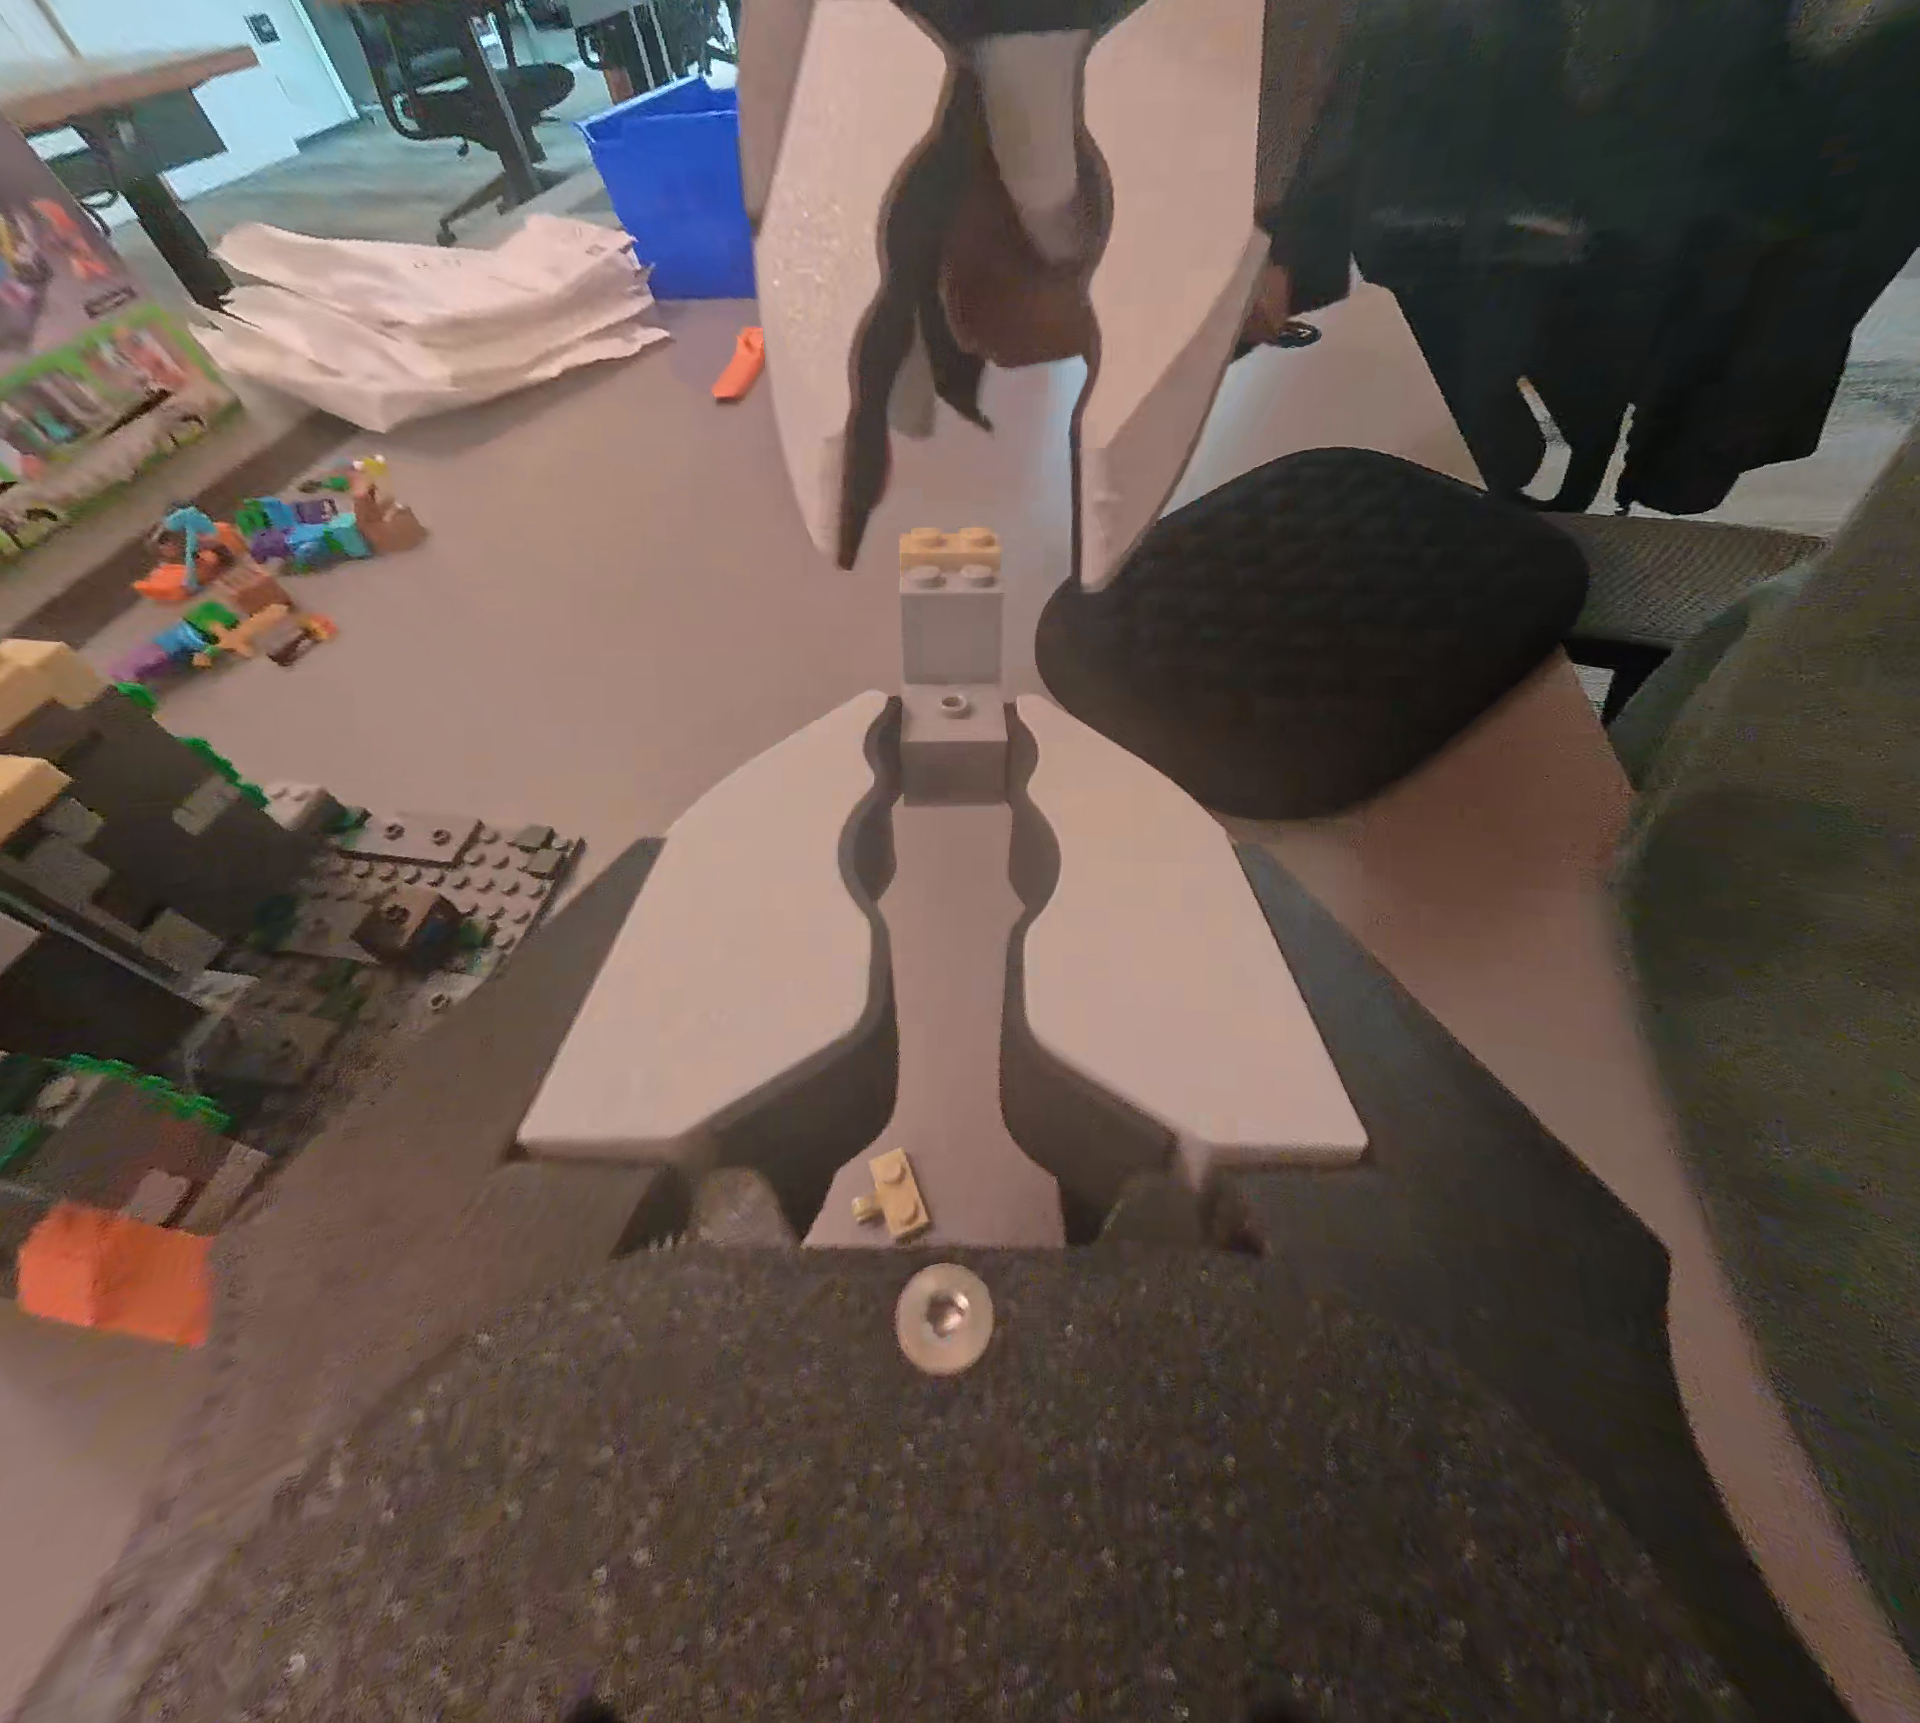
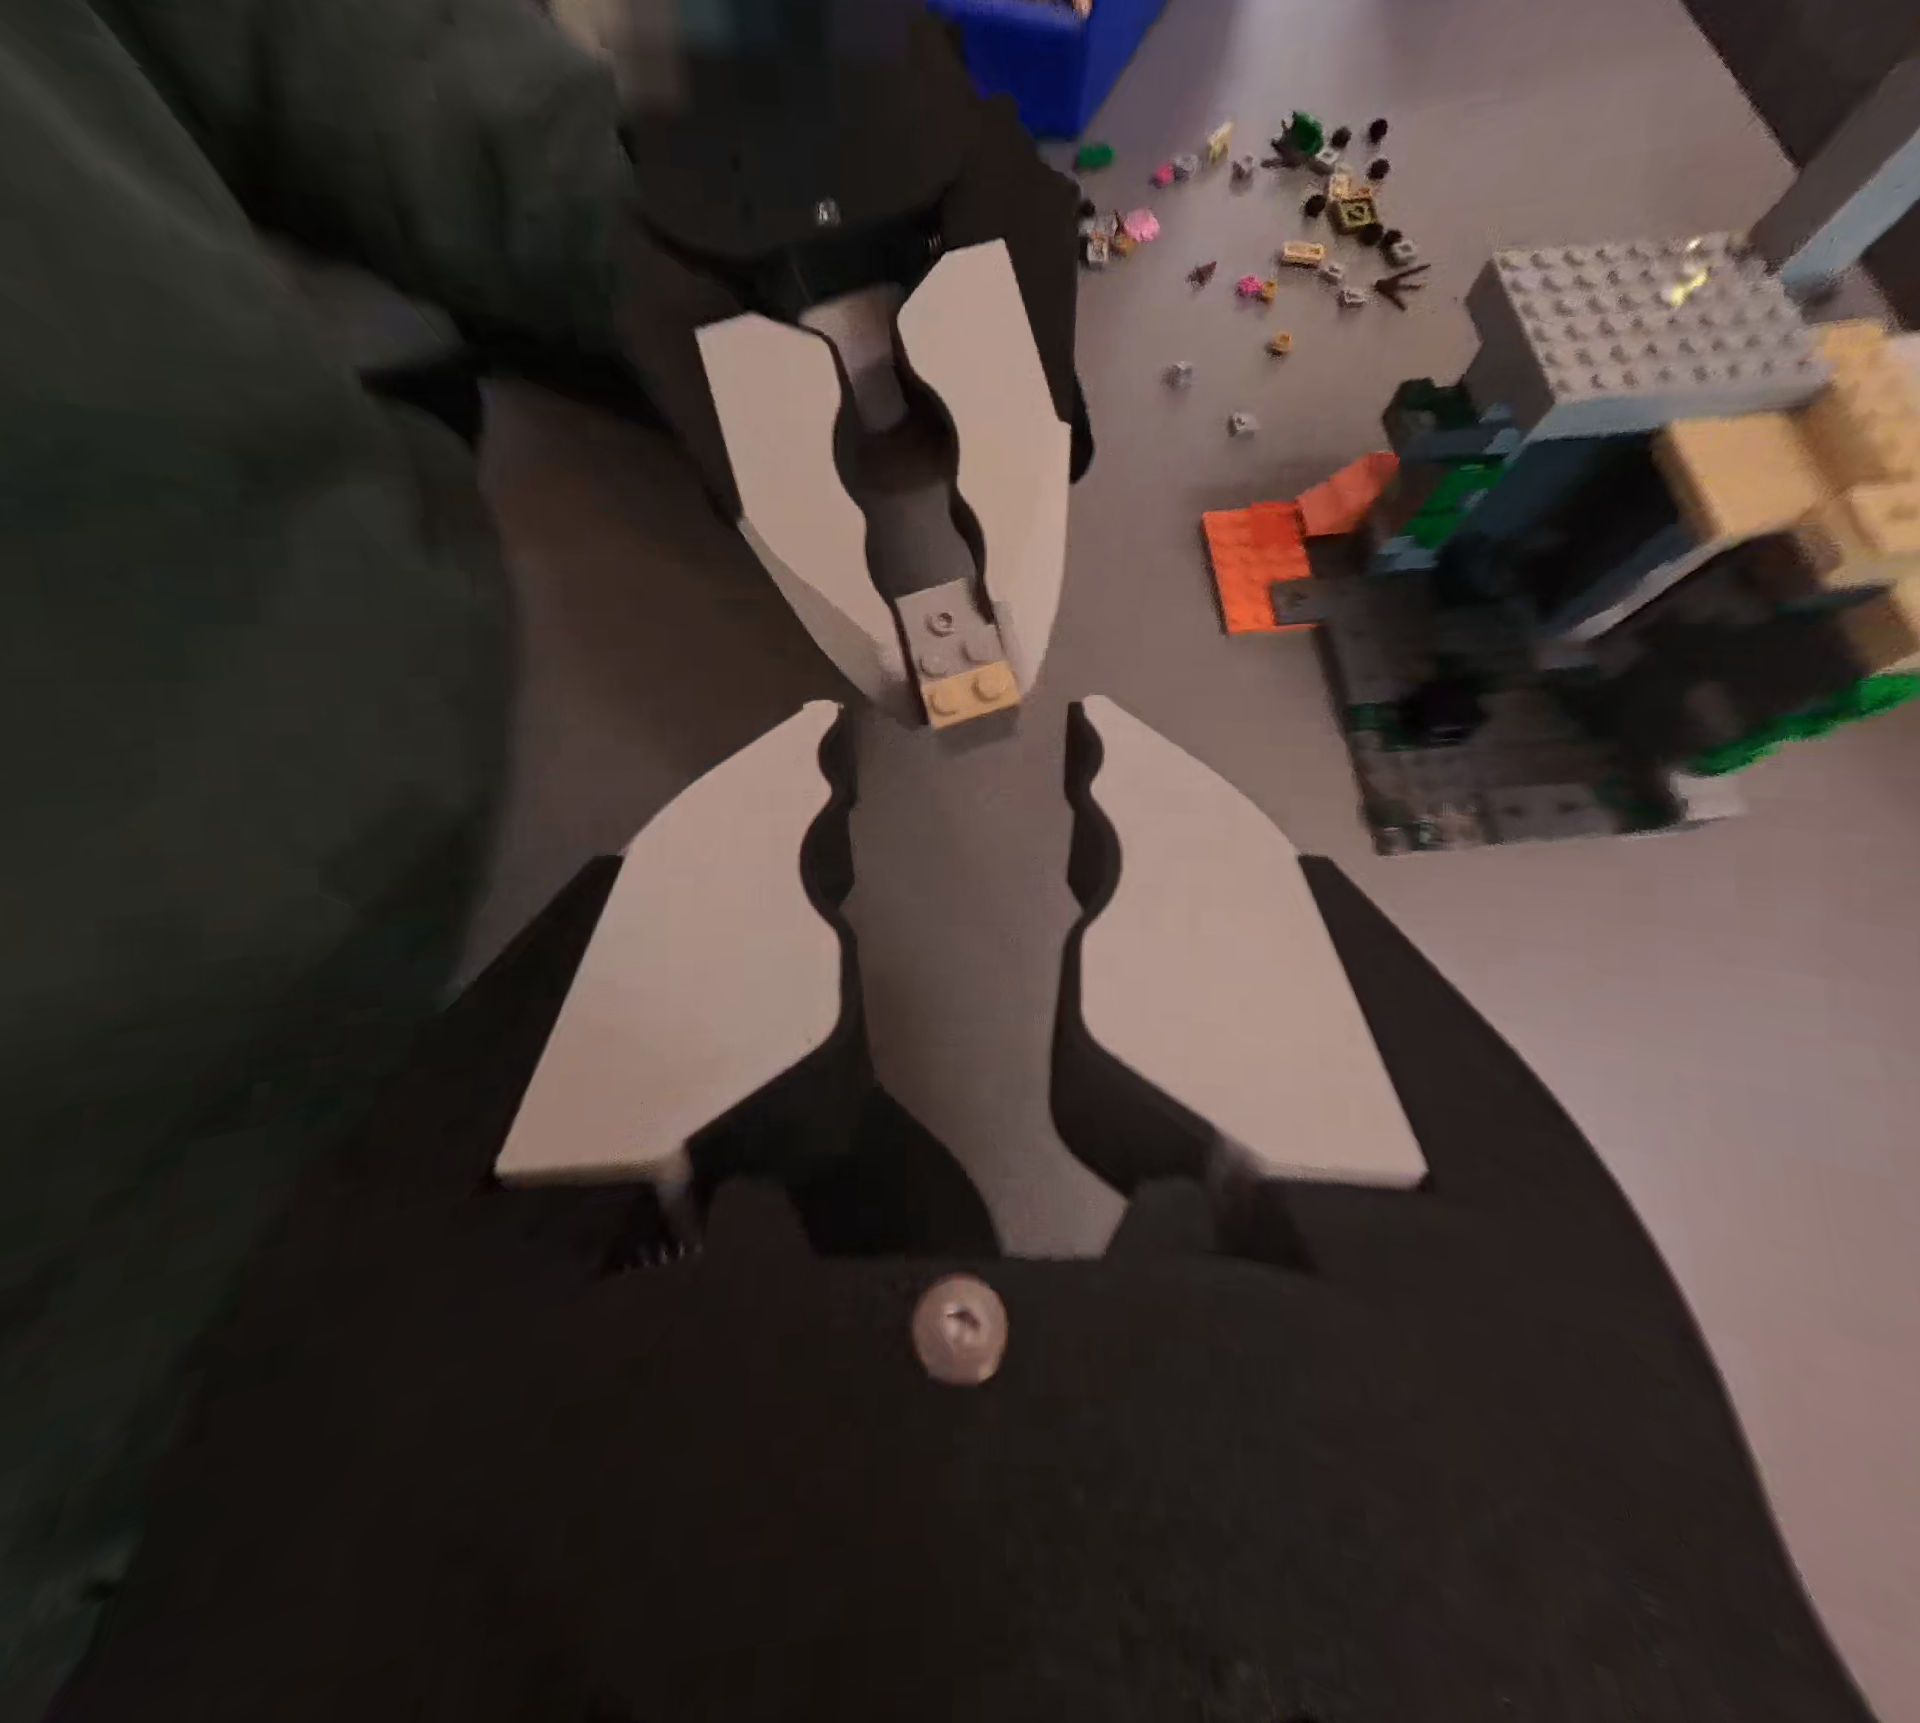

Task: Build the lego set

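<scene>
The left gripper pinches only the near end of a small grey brick stack (tan piece on its far tip); the overhanging end could lever loose above the worktop. The right gripper hovers with jaws parted, empty, and a misaligned approach could knock it.

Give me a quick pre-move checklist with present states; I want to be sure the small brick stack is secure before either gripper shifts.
1. Left gripper clamps the grey brick stack: ok, pads press both sides of its base.
2. Tan plate seated at the stack's far end: ok.
3. Right gripper open: ok, nothing held.
4. Right fingertips clear of the stack: ok, apart.
5. Loose tan piece on table below left gripper: ok.
6. Black cushion touching the right gripper: cannot tell.
</scene>
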The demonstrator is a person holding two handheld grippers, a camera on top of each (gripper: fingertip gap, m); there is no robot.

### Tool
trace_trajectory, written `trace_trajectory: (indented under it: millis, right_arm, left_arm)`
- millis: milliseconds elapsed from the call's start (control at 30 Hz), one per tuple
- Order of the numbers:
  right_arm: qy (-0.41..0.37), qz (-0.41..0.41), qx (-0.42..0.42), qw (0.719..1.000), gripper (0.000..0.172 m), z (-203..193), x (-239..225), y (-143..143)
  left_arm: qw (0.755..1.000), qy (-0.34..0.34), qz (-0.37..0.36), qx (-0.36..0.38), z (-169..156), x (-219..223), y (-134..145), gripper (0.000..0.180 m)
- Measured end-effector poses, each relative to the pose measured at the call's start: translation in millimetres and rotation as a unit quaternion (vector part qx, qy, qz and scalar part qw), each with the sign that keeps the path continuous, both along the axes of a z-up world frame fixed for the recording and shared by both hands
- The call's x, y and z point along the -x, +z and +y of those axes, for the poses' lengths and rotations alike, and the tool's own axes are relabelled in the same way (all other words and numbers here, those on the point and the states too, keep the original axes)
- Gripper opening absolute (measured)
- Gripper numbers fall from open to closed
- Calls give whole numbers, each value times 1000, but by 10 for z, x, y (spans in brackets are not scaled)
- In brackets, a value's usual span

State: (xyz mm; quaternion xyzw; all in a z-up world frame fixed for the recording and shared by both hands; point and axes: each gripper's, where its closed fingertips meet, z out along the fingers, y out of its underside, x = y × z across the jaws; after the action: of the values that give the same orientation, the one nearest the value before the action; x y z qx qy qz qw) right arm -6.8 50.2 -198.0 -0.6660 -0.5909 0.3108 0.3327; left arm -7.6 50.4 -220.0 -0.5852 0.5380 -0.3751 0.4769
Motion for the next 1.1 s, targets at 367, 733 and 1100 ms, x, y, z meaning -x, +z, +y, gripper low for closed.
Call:
trace_trajectory:
  millis: [367, 733, 1100]
  right_arm:
    - [153, -153, -72, 974, 17, 65, 89, -139]
    - [232, -235, -116, 937, 17, 448, -14, -529]
    - [258, -260, -122, 922, 17, 512, 34, -873]
  left_arm:
    - [1000, 16, 21, -10, 54, 34, -67, 19]
    - [996, 76, 43, -25, 356, 264, -83, 19]
    - [987, 157, 44, -11, 706, 520, -100, 11]
